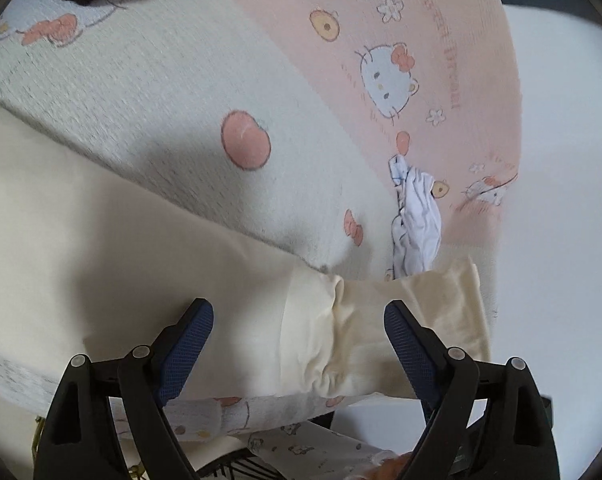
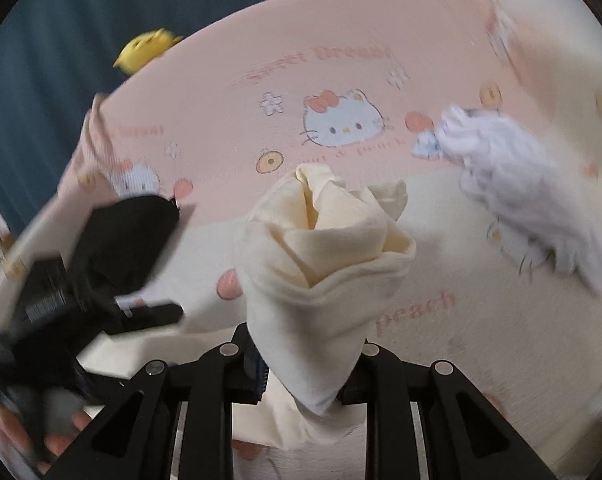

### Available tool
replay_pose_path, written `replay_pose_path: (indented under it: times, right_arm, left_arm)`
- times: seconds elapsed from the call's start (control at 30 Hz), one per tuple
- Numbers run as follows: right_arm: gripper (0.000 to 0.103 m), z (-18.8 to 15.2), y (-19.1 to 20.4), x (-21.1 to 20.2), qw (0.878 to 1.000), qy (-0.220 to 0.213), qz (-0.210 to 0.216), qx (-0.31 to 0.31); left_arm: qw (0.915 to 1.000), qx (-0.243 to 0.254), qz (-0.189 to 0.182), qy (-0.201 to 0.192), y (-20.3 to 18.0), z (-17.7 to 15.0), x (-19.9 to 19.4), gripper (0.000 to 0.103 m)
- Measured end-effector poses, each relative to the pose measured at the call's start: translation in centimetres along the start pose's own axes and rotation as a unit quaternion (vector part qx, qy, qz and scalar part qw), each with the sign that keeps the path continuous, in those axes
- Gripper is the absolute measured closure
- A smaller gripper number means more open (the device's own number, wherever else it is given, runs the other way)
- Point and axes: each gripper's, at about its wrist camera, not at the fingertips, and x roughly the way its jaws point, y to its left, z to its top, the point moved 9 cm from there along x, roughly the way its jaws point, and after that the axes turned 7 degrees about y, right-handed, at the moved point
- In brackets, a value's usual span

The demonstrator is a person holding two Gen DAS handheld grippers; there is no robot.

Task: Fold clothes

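A cream garment (image 1: 141, 248) lies stretched across the bed, its gathered cuff (image 1: 433, 320) toward the right. My left gripper (image 1: 299, 336) hovers over it, open, with the blue pads (image 1: 189, 344) wide apart on either side of the cuff seam. In the right wrist view, my right gripper (image 2: 301, 364) is shut on a bunched part of the same cream garment (image 2: 325, 248), which rises in folds and hides the fingertips. The left gripper (image 2: 101, 264) appears there as a blurred black shape at the left.
A pink and white cartoon-cat sheet (image 1: 441, 40) covers the bed. A crumpled white garment (image 1: 417, 220) (image 2: 513, 184) lies to the right. A yellow object (image 2: 147, 50) sits at the bed's far edge. A hand (image 2: 61, 440) is at the lower left.
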Motion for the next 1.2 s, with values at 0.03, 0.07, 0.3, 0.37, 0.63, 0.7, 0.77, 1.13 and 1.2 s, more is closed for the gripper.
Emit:
replay_pose_path:
  times: [0.03, 0.07, 0.3, 0.37, 0.63, 0.7, 0.77, 1.13, 1.2]
  right_arm:
    - [0.080, 0.0, 0.7, -0.1, 1.000, -0.002, -0.017, -0.026]
    - [0.080, -0.3, 1.5, 0.1, 0.998, -0.002, -0.042, -0.056]
    - [0.080, -2.4, 6.1, 1.7, 0.955, 0.006, -0.175, -0.238]
    - [0.080, -3.0, 6.9, 2.1, 0.941, 0.007, -0.198, -0.276]
    - [0.080, -5.6, 8.6, 3.7, 0.901, 0.022, -0.229, -0.367]
    - [0.080, -6.1, 8.9, 4.1, 0.888, 0.024, -0.238, -0.392]
    - [0.080, -6.7, 9.2, 4.6, 0.877, 0.028, -0.244, -0.413]
    - [0.078, -8.6, 9.6, 5.5, 0.811, 0.032, -0.288, -0.508]
    - [0.076, -8.8, 9.6, 5.5, 0.799, 0.031, -0.296, -0.522]
  left_arm:
    - [1.0000, 0.006, -0.005, 0.003, -0.3, 0.2, -0.5, 0.016]
    - [0.9999, 0.012, -0.010, 0.007, -0.5, 0.3, -1.0, 0.016]
    - [0.9970, 0.068, -0.025, 0.028, -1.2, 1.1, -3.6, 0.016]
    - [0.9963, 0.075, -0.021, 0.035, -0.8, 1.2, -3.9, 0.016]
    - [0.9941, 0.072, -0.038, 0.072, 0.8, 1.0, -3.7, 0.016]
    - [0.9928, 0.081, -0.038, 0.080, 0.7, 0.8, -3.5, 0.016]
    - [0.9912, 0.089, -0.035, 0.092, 0.6, 0.4, -3.2, 0.016]
    - [0.9852, 0.108, 0.024, 0.131, 2.1, -0.9, -0.7, 0.016]
    - [0.9842, 0.118, 0.039, 0.126, 2.2, -1.0, -0.5, 0.019]
